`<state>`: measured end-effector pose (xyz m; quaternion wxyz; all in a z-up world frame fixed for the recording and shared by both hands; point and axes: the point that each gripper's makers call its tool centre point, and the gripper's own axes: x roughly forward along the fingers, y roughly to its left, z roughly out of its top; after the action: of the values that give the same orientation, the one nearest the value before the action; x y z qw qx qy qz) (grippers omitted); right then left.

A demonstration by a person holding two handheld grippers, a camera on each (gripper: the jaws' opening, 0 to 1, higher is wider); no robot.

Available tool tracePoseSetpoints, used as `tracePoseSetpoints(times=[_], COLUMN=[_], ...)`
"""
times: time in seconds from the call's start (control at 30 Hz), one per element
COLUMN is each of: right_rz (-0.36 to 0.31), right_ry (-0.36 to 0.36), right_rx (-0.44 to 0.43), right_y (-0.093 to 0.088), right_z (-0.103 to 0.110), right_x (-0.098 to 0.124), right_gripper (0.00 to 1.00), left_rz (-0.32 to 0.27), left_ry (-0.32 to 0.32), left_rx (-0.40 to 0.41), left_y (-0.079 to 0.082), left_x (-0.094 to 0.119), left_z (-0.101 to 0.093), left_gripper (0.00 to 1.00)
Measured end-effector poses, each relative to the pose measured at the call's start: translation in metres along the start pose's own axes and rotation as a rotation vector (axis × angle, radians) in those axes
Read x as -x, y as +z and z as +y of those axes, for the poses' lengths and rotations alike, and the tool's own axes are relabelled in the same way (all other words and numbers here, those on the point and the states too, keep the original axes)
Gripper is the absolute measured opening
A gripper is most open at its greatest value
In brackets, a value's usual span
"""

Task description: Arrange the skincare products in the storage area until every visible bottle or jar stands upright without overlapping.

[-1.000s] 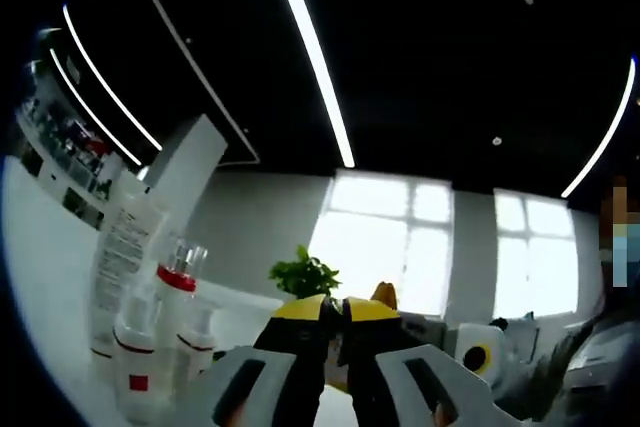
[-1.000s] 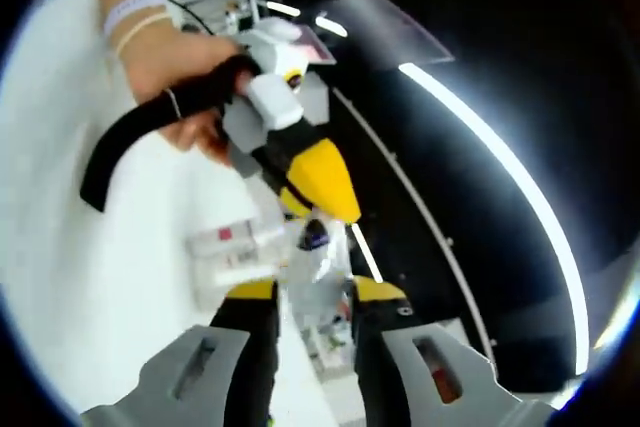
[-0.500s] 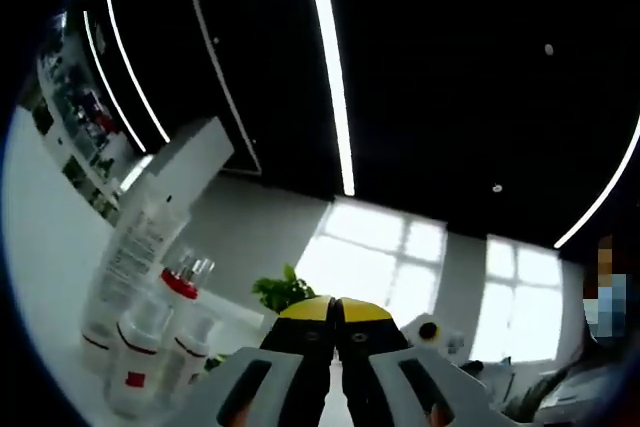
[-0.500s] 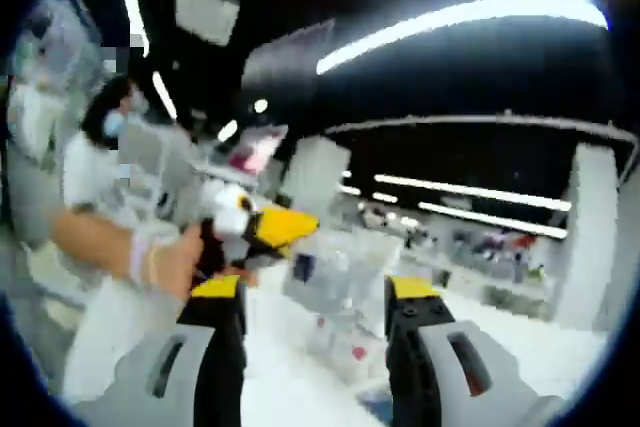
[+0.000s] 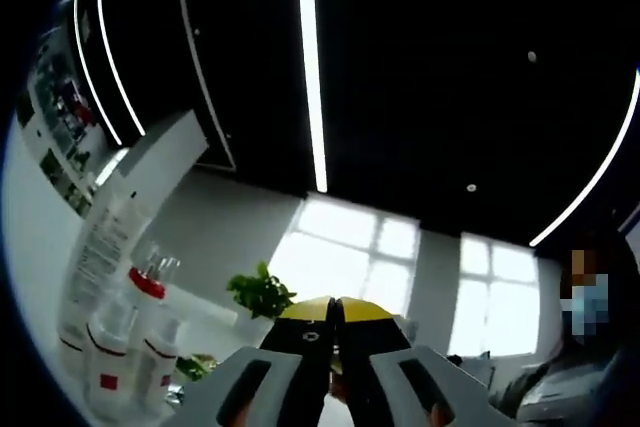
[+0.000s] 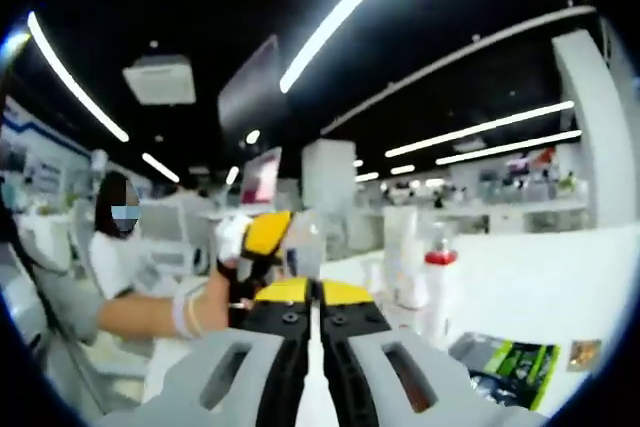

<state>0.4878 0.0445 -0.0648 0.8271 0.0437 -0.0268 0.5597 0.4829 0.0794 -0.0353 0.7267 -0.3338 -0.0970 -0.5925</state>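
Observation:
In the left gripper view my left gripper (image 5: 335, 309) points up and away from the table, its yellow-tipped jaws shut with nothing between them. At the left edge stand a tall white bottle (image 5: 98, 247), a red-capped clear bottle (image 5: 141, 292) and two small white bottles with red labels (image 5: 105, 372), all upright. In the right gripper view my right gripper (image 6: 313, 292) is shut and empty. Beyond it a hand (image 6: 205, 299) holds the left gripper (image 6: 264, 237). The tall white bottle (image 6: 404, 257) and red-capped bottle (image 6: 437, 287) stand upright on the white table (image 6: 540, 282).
A green printed packet (image 6: 505, 357) lies flat on the table at the right. A potted plant (image 5: 260, 292) stands behind the bottles. A seated person (image 6: 115, 252) is at the left, and a masked person (image 5: 580, 357) at the far right.
My right gripper has gone from wide open to shut, and its view swung round to level with the table. The left gripper stayed shut while its view tilted slightly upward.

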Motion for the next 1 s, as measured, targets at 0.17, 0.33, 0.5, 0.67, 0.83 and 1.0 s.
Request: tracePoseSetpoints(times=[0.17, 0.33, 0.5, 0.67, 0.83, 1.0], right_rz=[-0.041, -0.131, -0.162, -0.123, -0.087, -0.086], right_ry=[0.024, 0.022, 0.094, 0.091, 0.067, 0.074], right_rx=[-0.116, -0.163, -0.303, -0.335, -0.342, -0.361], right_y=[0.013, 0.030, 0.034, 0.027, 0.019, 0.018], right_z=[-0.009, -0.017, -0.015, -0.017, -0.020, -0.020], right_x=[0.007, 0.016, 0.019, 0.016, 0.013, 0.013], right_gripper=[0.00, 0.00, 0.00, 0.00, 0.00, 0.00], left_rz=[0.014, 0.012, 0.119, 0.205, 0.260, 0.251], left_ry=[0.038, 0.055, 0.074, 0.065, 0.067, 0.065], left_rx=[-0.056, -0.001, -0.051, -0.067, -0.113, -0.094], left_y=[-0.003, -0.008, -0.032, -0.048, -0.058, -0.055], left_x=[0.000, -0.006, -0.009, -0.010, -0.010, -0.009], left_z=[0.010, 0.019, 0.023, 0.023, 0.024, 0.024], left_gripper=[0.15, 0.52, 0.44, 0.20, 0.04, 0.09])
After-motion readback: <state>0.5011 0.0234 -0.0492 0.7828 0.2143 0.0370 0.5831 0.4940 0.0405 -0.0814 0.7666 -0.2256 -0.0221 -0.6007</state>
